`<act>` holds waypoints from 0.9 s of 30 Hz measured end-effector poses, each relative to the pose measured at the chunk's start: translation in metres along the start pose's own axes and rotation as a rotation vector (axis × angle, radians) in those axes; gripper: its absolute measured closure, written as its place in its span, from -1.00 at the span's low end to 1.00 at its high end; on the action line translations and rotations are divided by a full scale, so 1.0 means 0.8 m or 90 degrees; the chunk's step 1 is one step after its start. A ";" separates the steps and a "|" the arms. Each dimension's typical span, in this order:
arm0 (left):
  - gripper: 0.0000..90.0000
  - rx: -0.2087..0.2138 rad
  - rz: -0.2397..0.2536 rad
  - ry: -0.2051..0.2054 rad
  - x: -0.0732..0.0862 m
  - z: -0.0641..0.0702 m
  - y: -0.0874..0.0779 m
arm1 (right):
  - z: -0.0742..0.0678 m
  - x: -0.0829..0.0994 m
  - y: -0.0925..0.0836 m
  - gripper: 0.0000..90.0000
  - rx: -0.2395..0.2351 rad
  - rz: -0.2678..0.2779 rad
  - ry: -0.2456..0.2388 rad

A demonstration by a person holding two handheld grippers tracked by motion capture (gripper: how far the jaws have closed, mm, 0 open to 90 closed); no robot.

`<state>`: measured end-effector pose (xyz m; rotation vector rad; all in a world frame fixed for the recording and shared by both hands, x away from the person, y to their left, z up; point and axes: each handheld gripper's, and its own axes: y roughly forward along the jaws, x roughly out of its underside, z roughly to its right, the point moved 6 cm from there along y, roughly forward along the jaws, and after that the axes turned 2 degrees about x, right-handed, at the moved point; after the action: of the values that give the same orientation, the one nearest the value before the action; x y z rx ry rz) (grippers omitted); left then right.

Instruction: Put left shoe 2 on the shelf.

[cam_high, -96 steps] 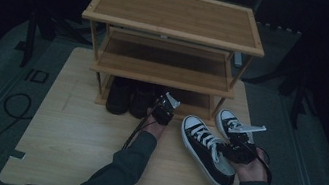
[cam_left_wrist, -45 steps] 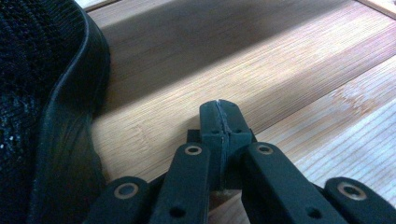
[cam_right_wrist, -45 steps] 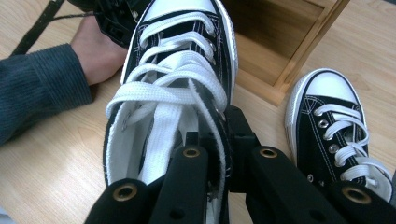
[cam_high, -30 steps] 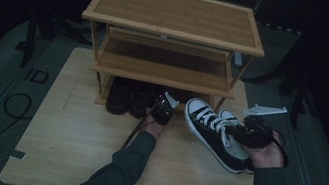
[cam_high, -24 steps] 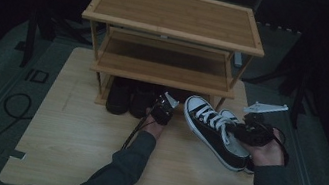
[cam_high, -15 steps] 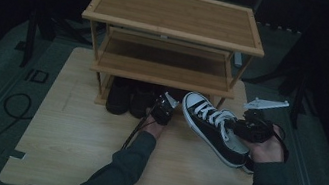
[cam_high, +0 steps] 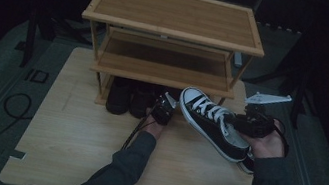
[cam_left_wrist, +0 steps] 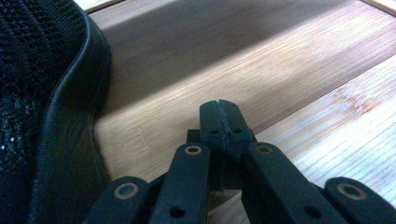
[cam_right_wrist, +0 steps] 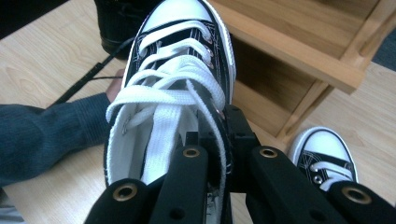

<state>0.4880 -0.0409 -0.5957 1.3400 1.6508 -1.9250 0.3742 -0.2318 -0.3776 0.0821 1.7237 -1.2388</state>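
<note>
Bamboo-toned wood fills my screen: one three-tier shoe rack (cam_high: pixel 173 28) stands at the far side of one pale wooden board (cam_high: pixel 72 148) that serves as the work surface. I count four shoes. Two are black-and-white canvas sneakers: one sneaker (cam_high: pixel 212 123) is lifted off the board in my right gripper (cam_high: pixel 243 123), toe cap pointing toward the rack's lower shelves; the second sneaker (cam_right_wrist: pixel 327 154) lies on the board to the right, just beside the rack's near right leg, partly hidden under my right hand in the high view. Two dark shoes (cam_high: pixel 128 99) sit side by side on the board under the lowest shelf, at its left end.

In the right gripper view, the jaws are pinched on the raised sneaker's collar wall beside the tongue, one jaw inside the opening and one outside. My left gripper (cam_left_wrist: pixel 219 116) has its jaws pressed together with nothing between them; it rests low over the board, a dark shoe's heel (cam_left_wrist: pixel 51 116) just beside it to the left.

The lifted sneaker's toe hangs near the front edge of the middle shelf. Under the lowest shelf, the stretch to the right of the dark pair is bare board. The near half of the board is open.
</note>
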 end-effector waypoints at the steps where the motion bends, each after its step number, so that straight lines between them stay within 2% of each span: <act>1: 1.00 -0.004 0.000 0.001 0.000 0.000 0.000 | 0.000 -0.002 0.000 0.95 -0.001 0.001 -0.005; 13: 1.00 -0.002 0.003 -0.004 0.000 0.000 0.001 | 0.003 -0.031 0.009 0.95 -0.003 0.015 -0.002; 27: 1.00 -0.004 0.002 -0.004 0.000 0.000 0.000 | 0.010 -0.057 0.025 0.95 0.006 0.015 -0.004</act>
<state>0.4882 -0.0406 -0.5958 1.3310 1.6498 -1.9184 0.4145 -0.2075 -0.3583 0.1042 1.7072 -1.2286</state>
